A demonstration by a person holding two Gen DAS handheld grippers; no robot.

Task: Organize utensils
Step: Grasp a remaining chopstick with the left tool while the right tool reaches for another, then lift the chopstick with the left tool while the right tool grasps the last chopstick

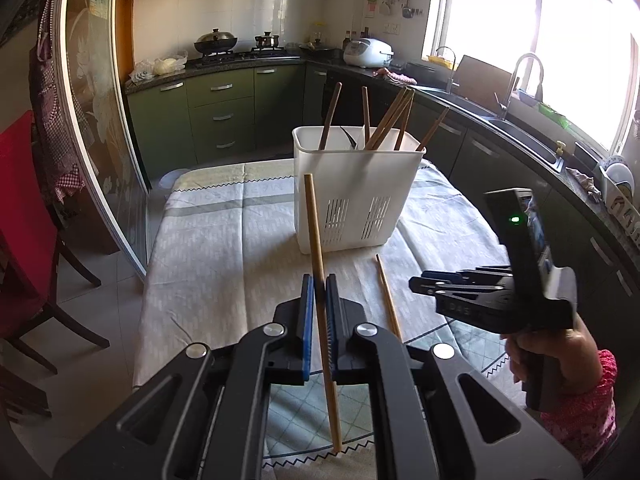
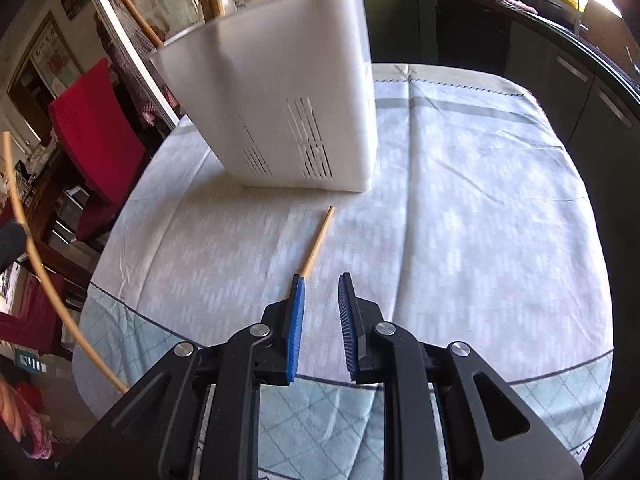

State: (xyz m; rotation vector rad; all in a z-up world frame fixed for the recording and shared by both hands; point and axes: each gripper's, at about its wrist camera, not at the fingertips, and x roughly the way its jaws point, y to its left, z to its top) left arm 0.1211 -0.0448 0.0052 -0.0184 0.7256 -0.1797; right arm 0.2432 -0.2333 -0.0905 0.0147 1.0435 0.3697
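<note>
Clamped between the left gripper's (image 1: 319, 292) blue pads, a light bamboo chopstick (image 1: 316, 240) stands upright; ahead sits the white slotted plastic utensil holder (image 1: 352, 192). Right gripper (image 2: 322, 292) gapes, another pale chopstick (image 2: 318, 242) lying just ahead.

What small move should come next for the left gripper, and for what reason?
Probably lift the left gripper forward over the white utensil holder and lower the held chopstick in. It is already clamped upright, and other chopsticks stand in the holder. The open right gripper is near the chopstick on the tablecloth.
</note>
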